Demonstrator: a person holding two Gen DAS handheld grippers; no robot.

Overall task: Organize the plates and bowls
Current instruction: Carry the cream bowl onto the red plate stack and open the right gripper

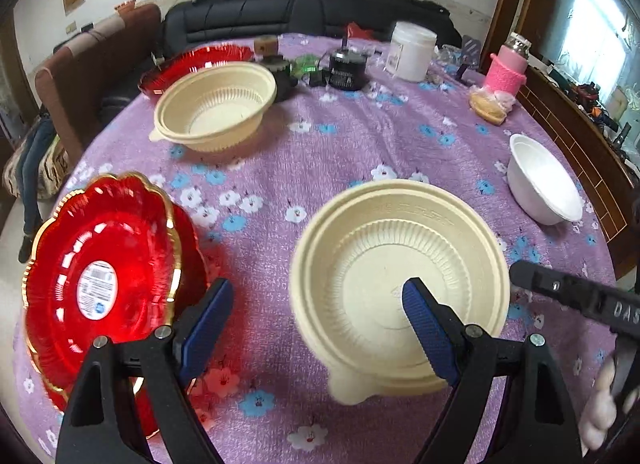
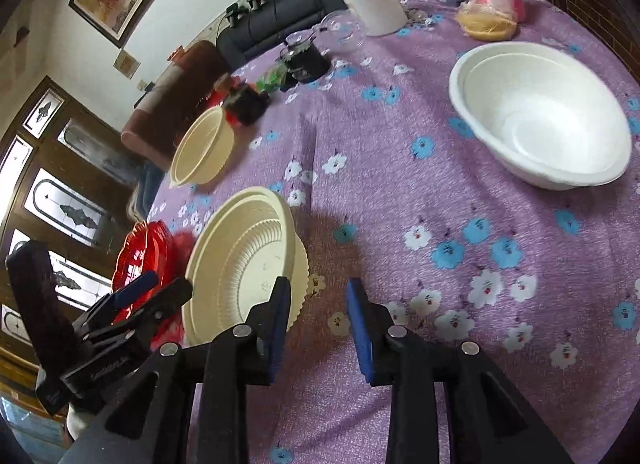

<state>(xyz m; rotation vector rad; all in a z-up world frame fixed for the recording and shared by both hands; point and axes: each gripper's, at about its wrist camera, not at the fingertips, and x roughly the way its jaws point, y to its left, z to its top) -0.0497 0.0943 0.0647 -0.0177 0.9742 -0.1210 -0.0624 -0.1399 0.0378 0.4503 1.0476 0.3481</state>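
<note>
The purple floral tablecloth (image 1: 320, 152) still carries scattered dishes, so the sorting looks only partly done. In the left wrist view, a stack of red scalloped plates (image 1: 100, 284) sits at 9 o'clock, while another red plate (image 1: 192, 64) lies apart at 11 o'clock. The near cream bowl (image 1: 400, 276), seemingly two already nested, sits upright, mouth up, at 5 o'clock, with its small tab pointing toward the camera. The far cream bowl (image 1: 216, 112) waits at 11 o'clock, and the white bowl (image 1: 540, 180) is alone at 3 o'clock.

The left gripper (image 1: 318, 304) is spread wide and holds nothing, one pad over the near bowl. The right gripper (image 2: 318, 300) is partly open and empty, just beside that bowl's rim.
</note>
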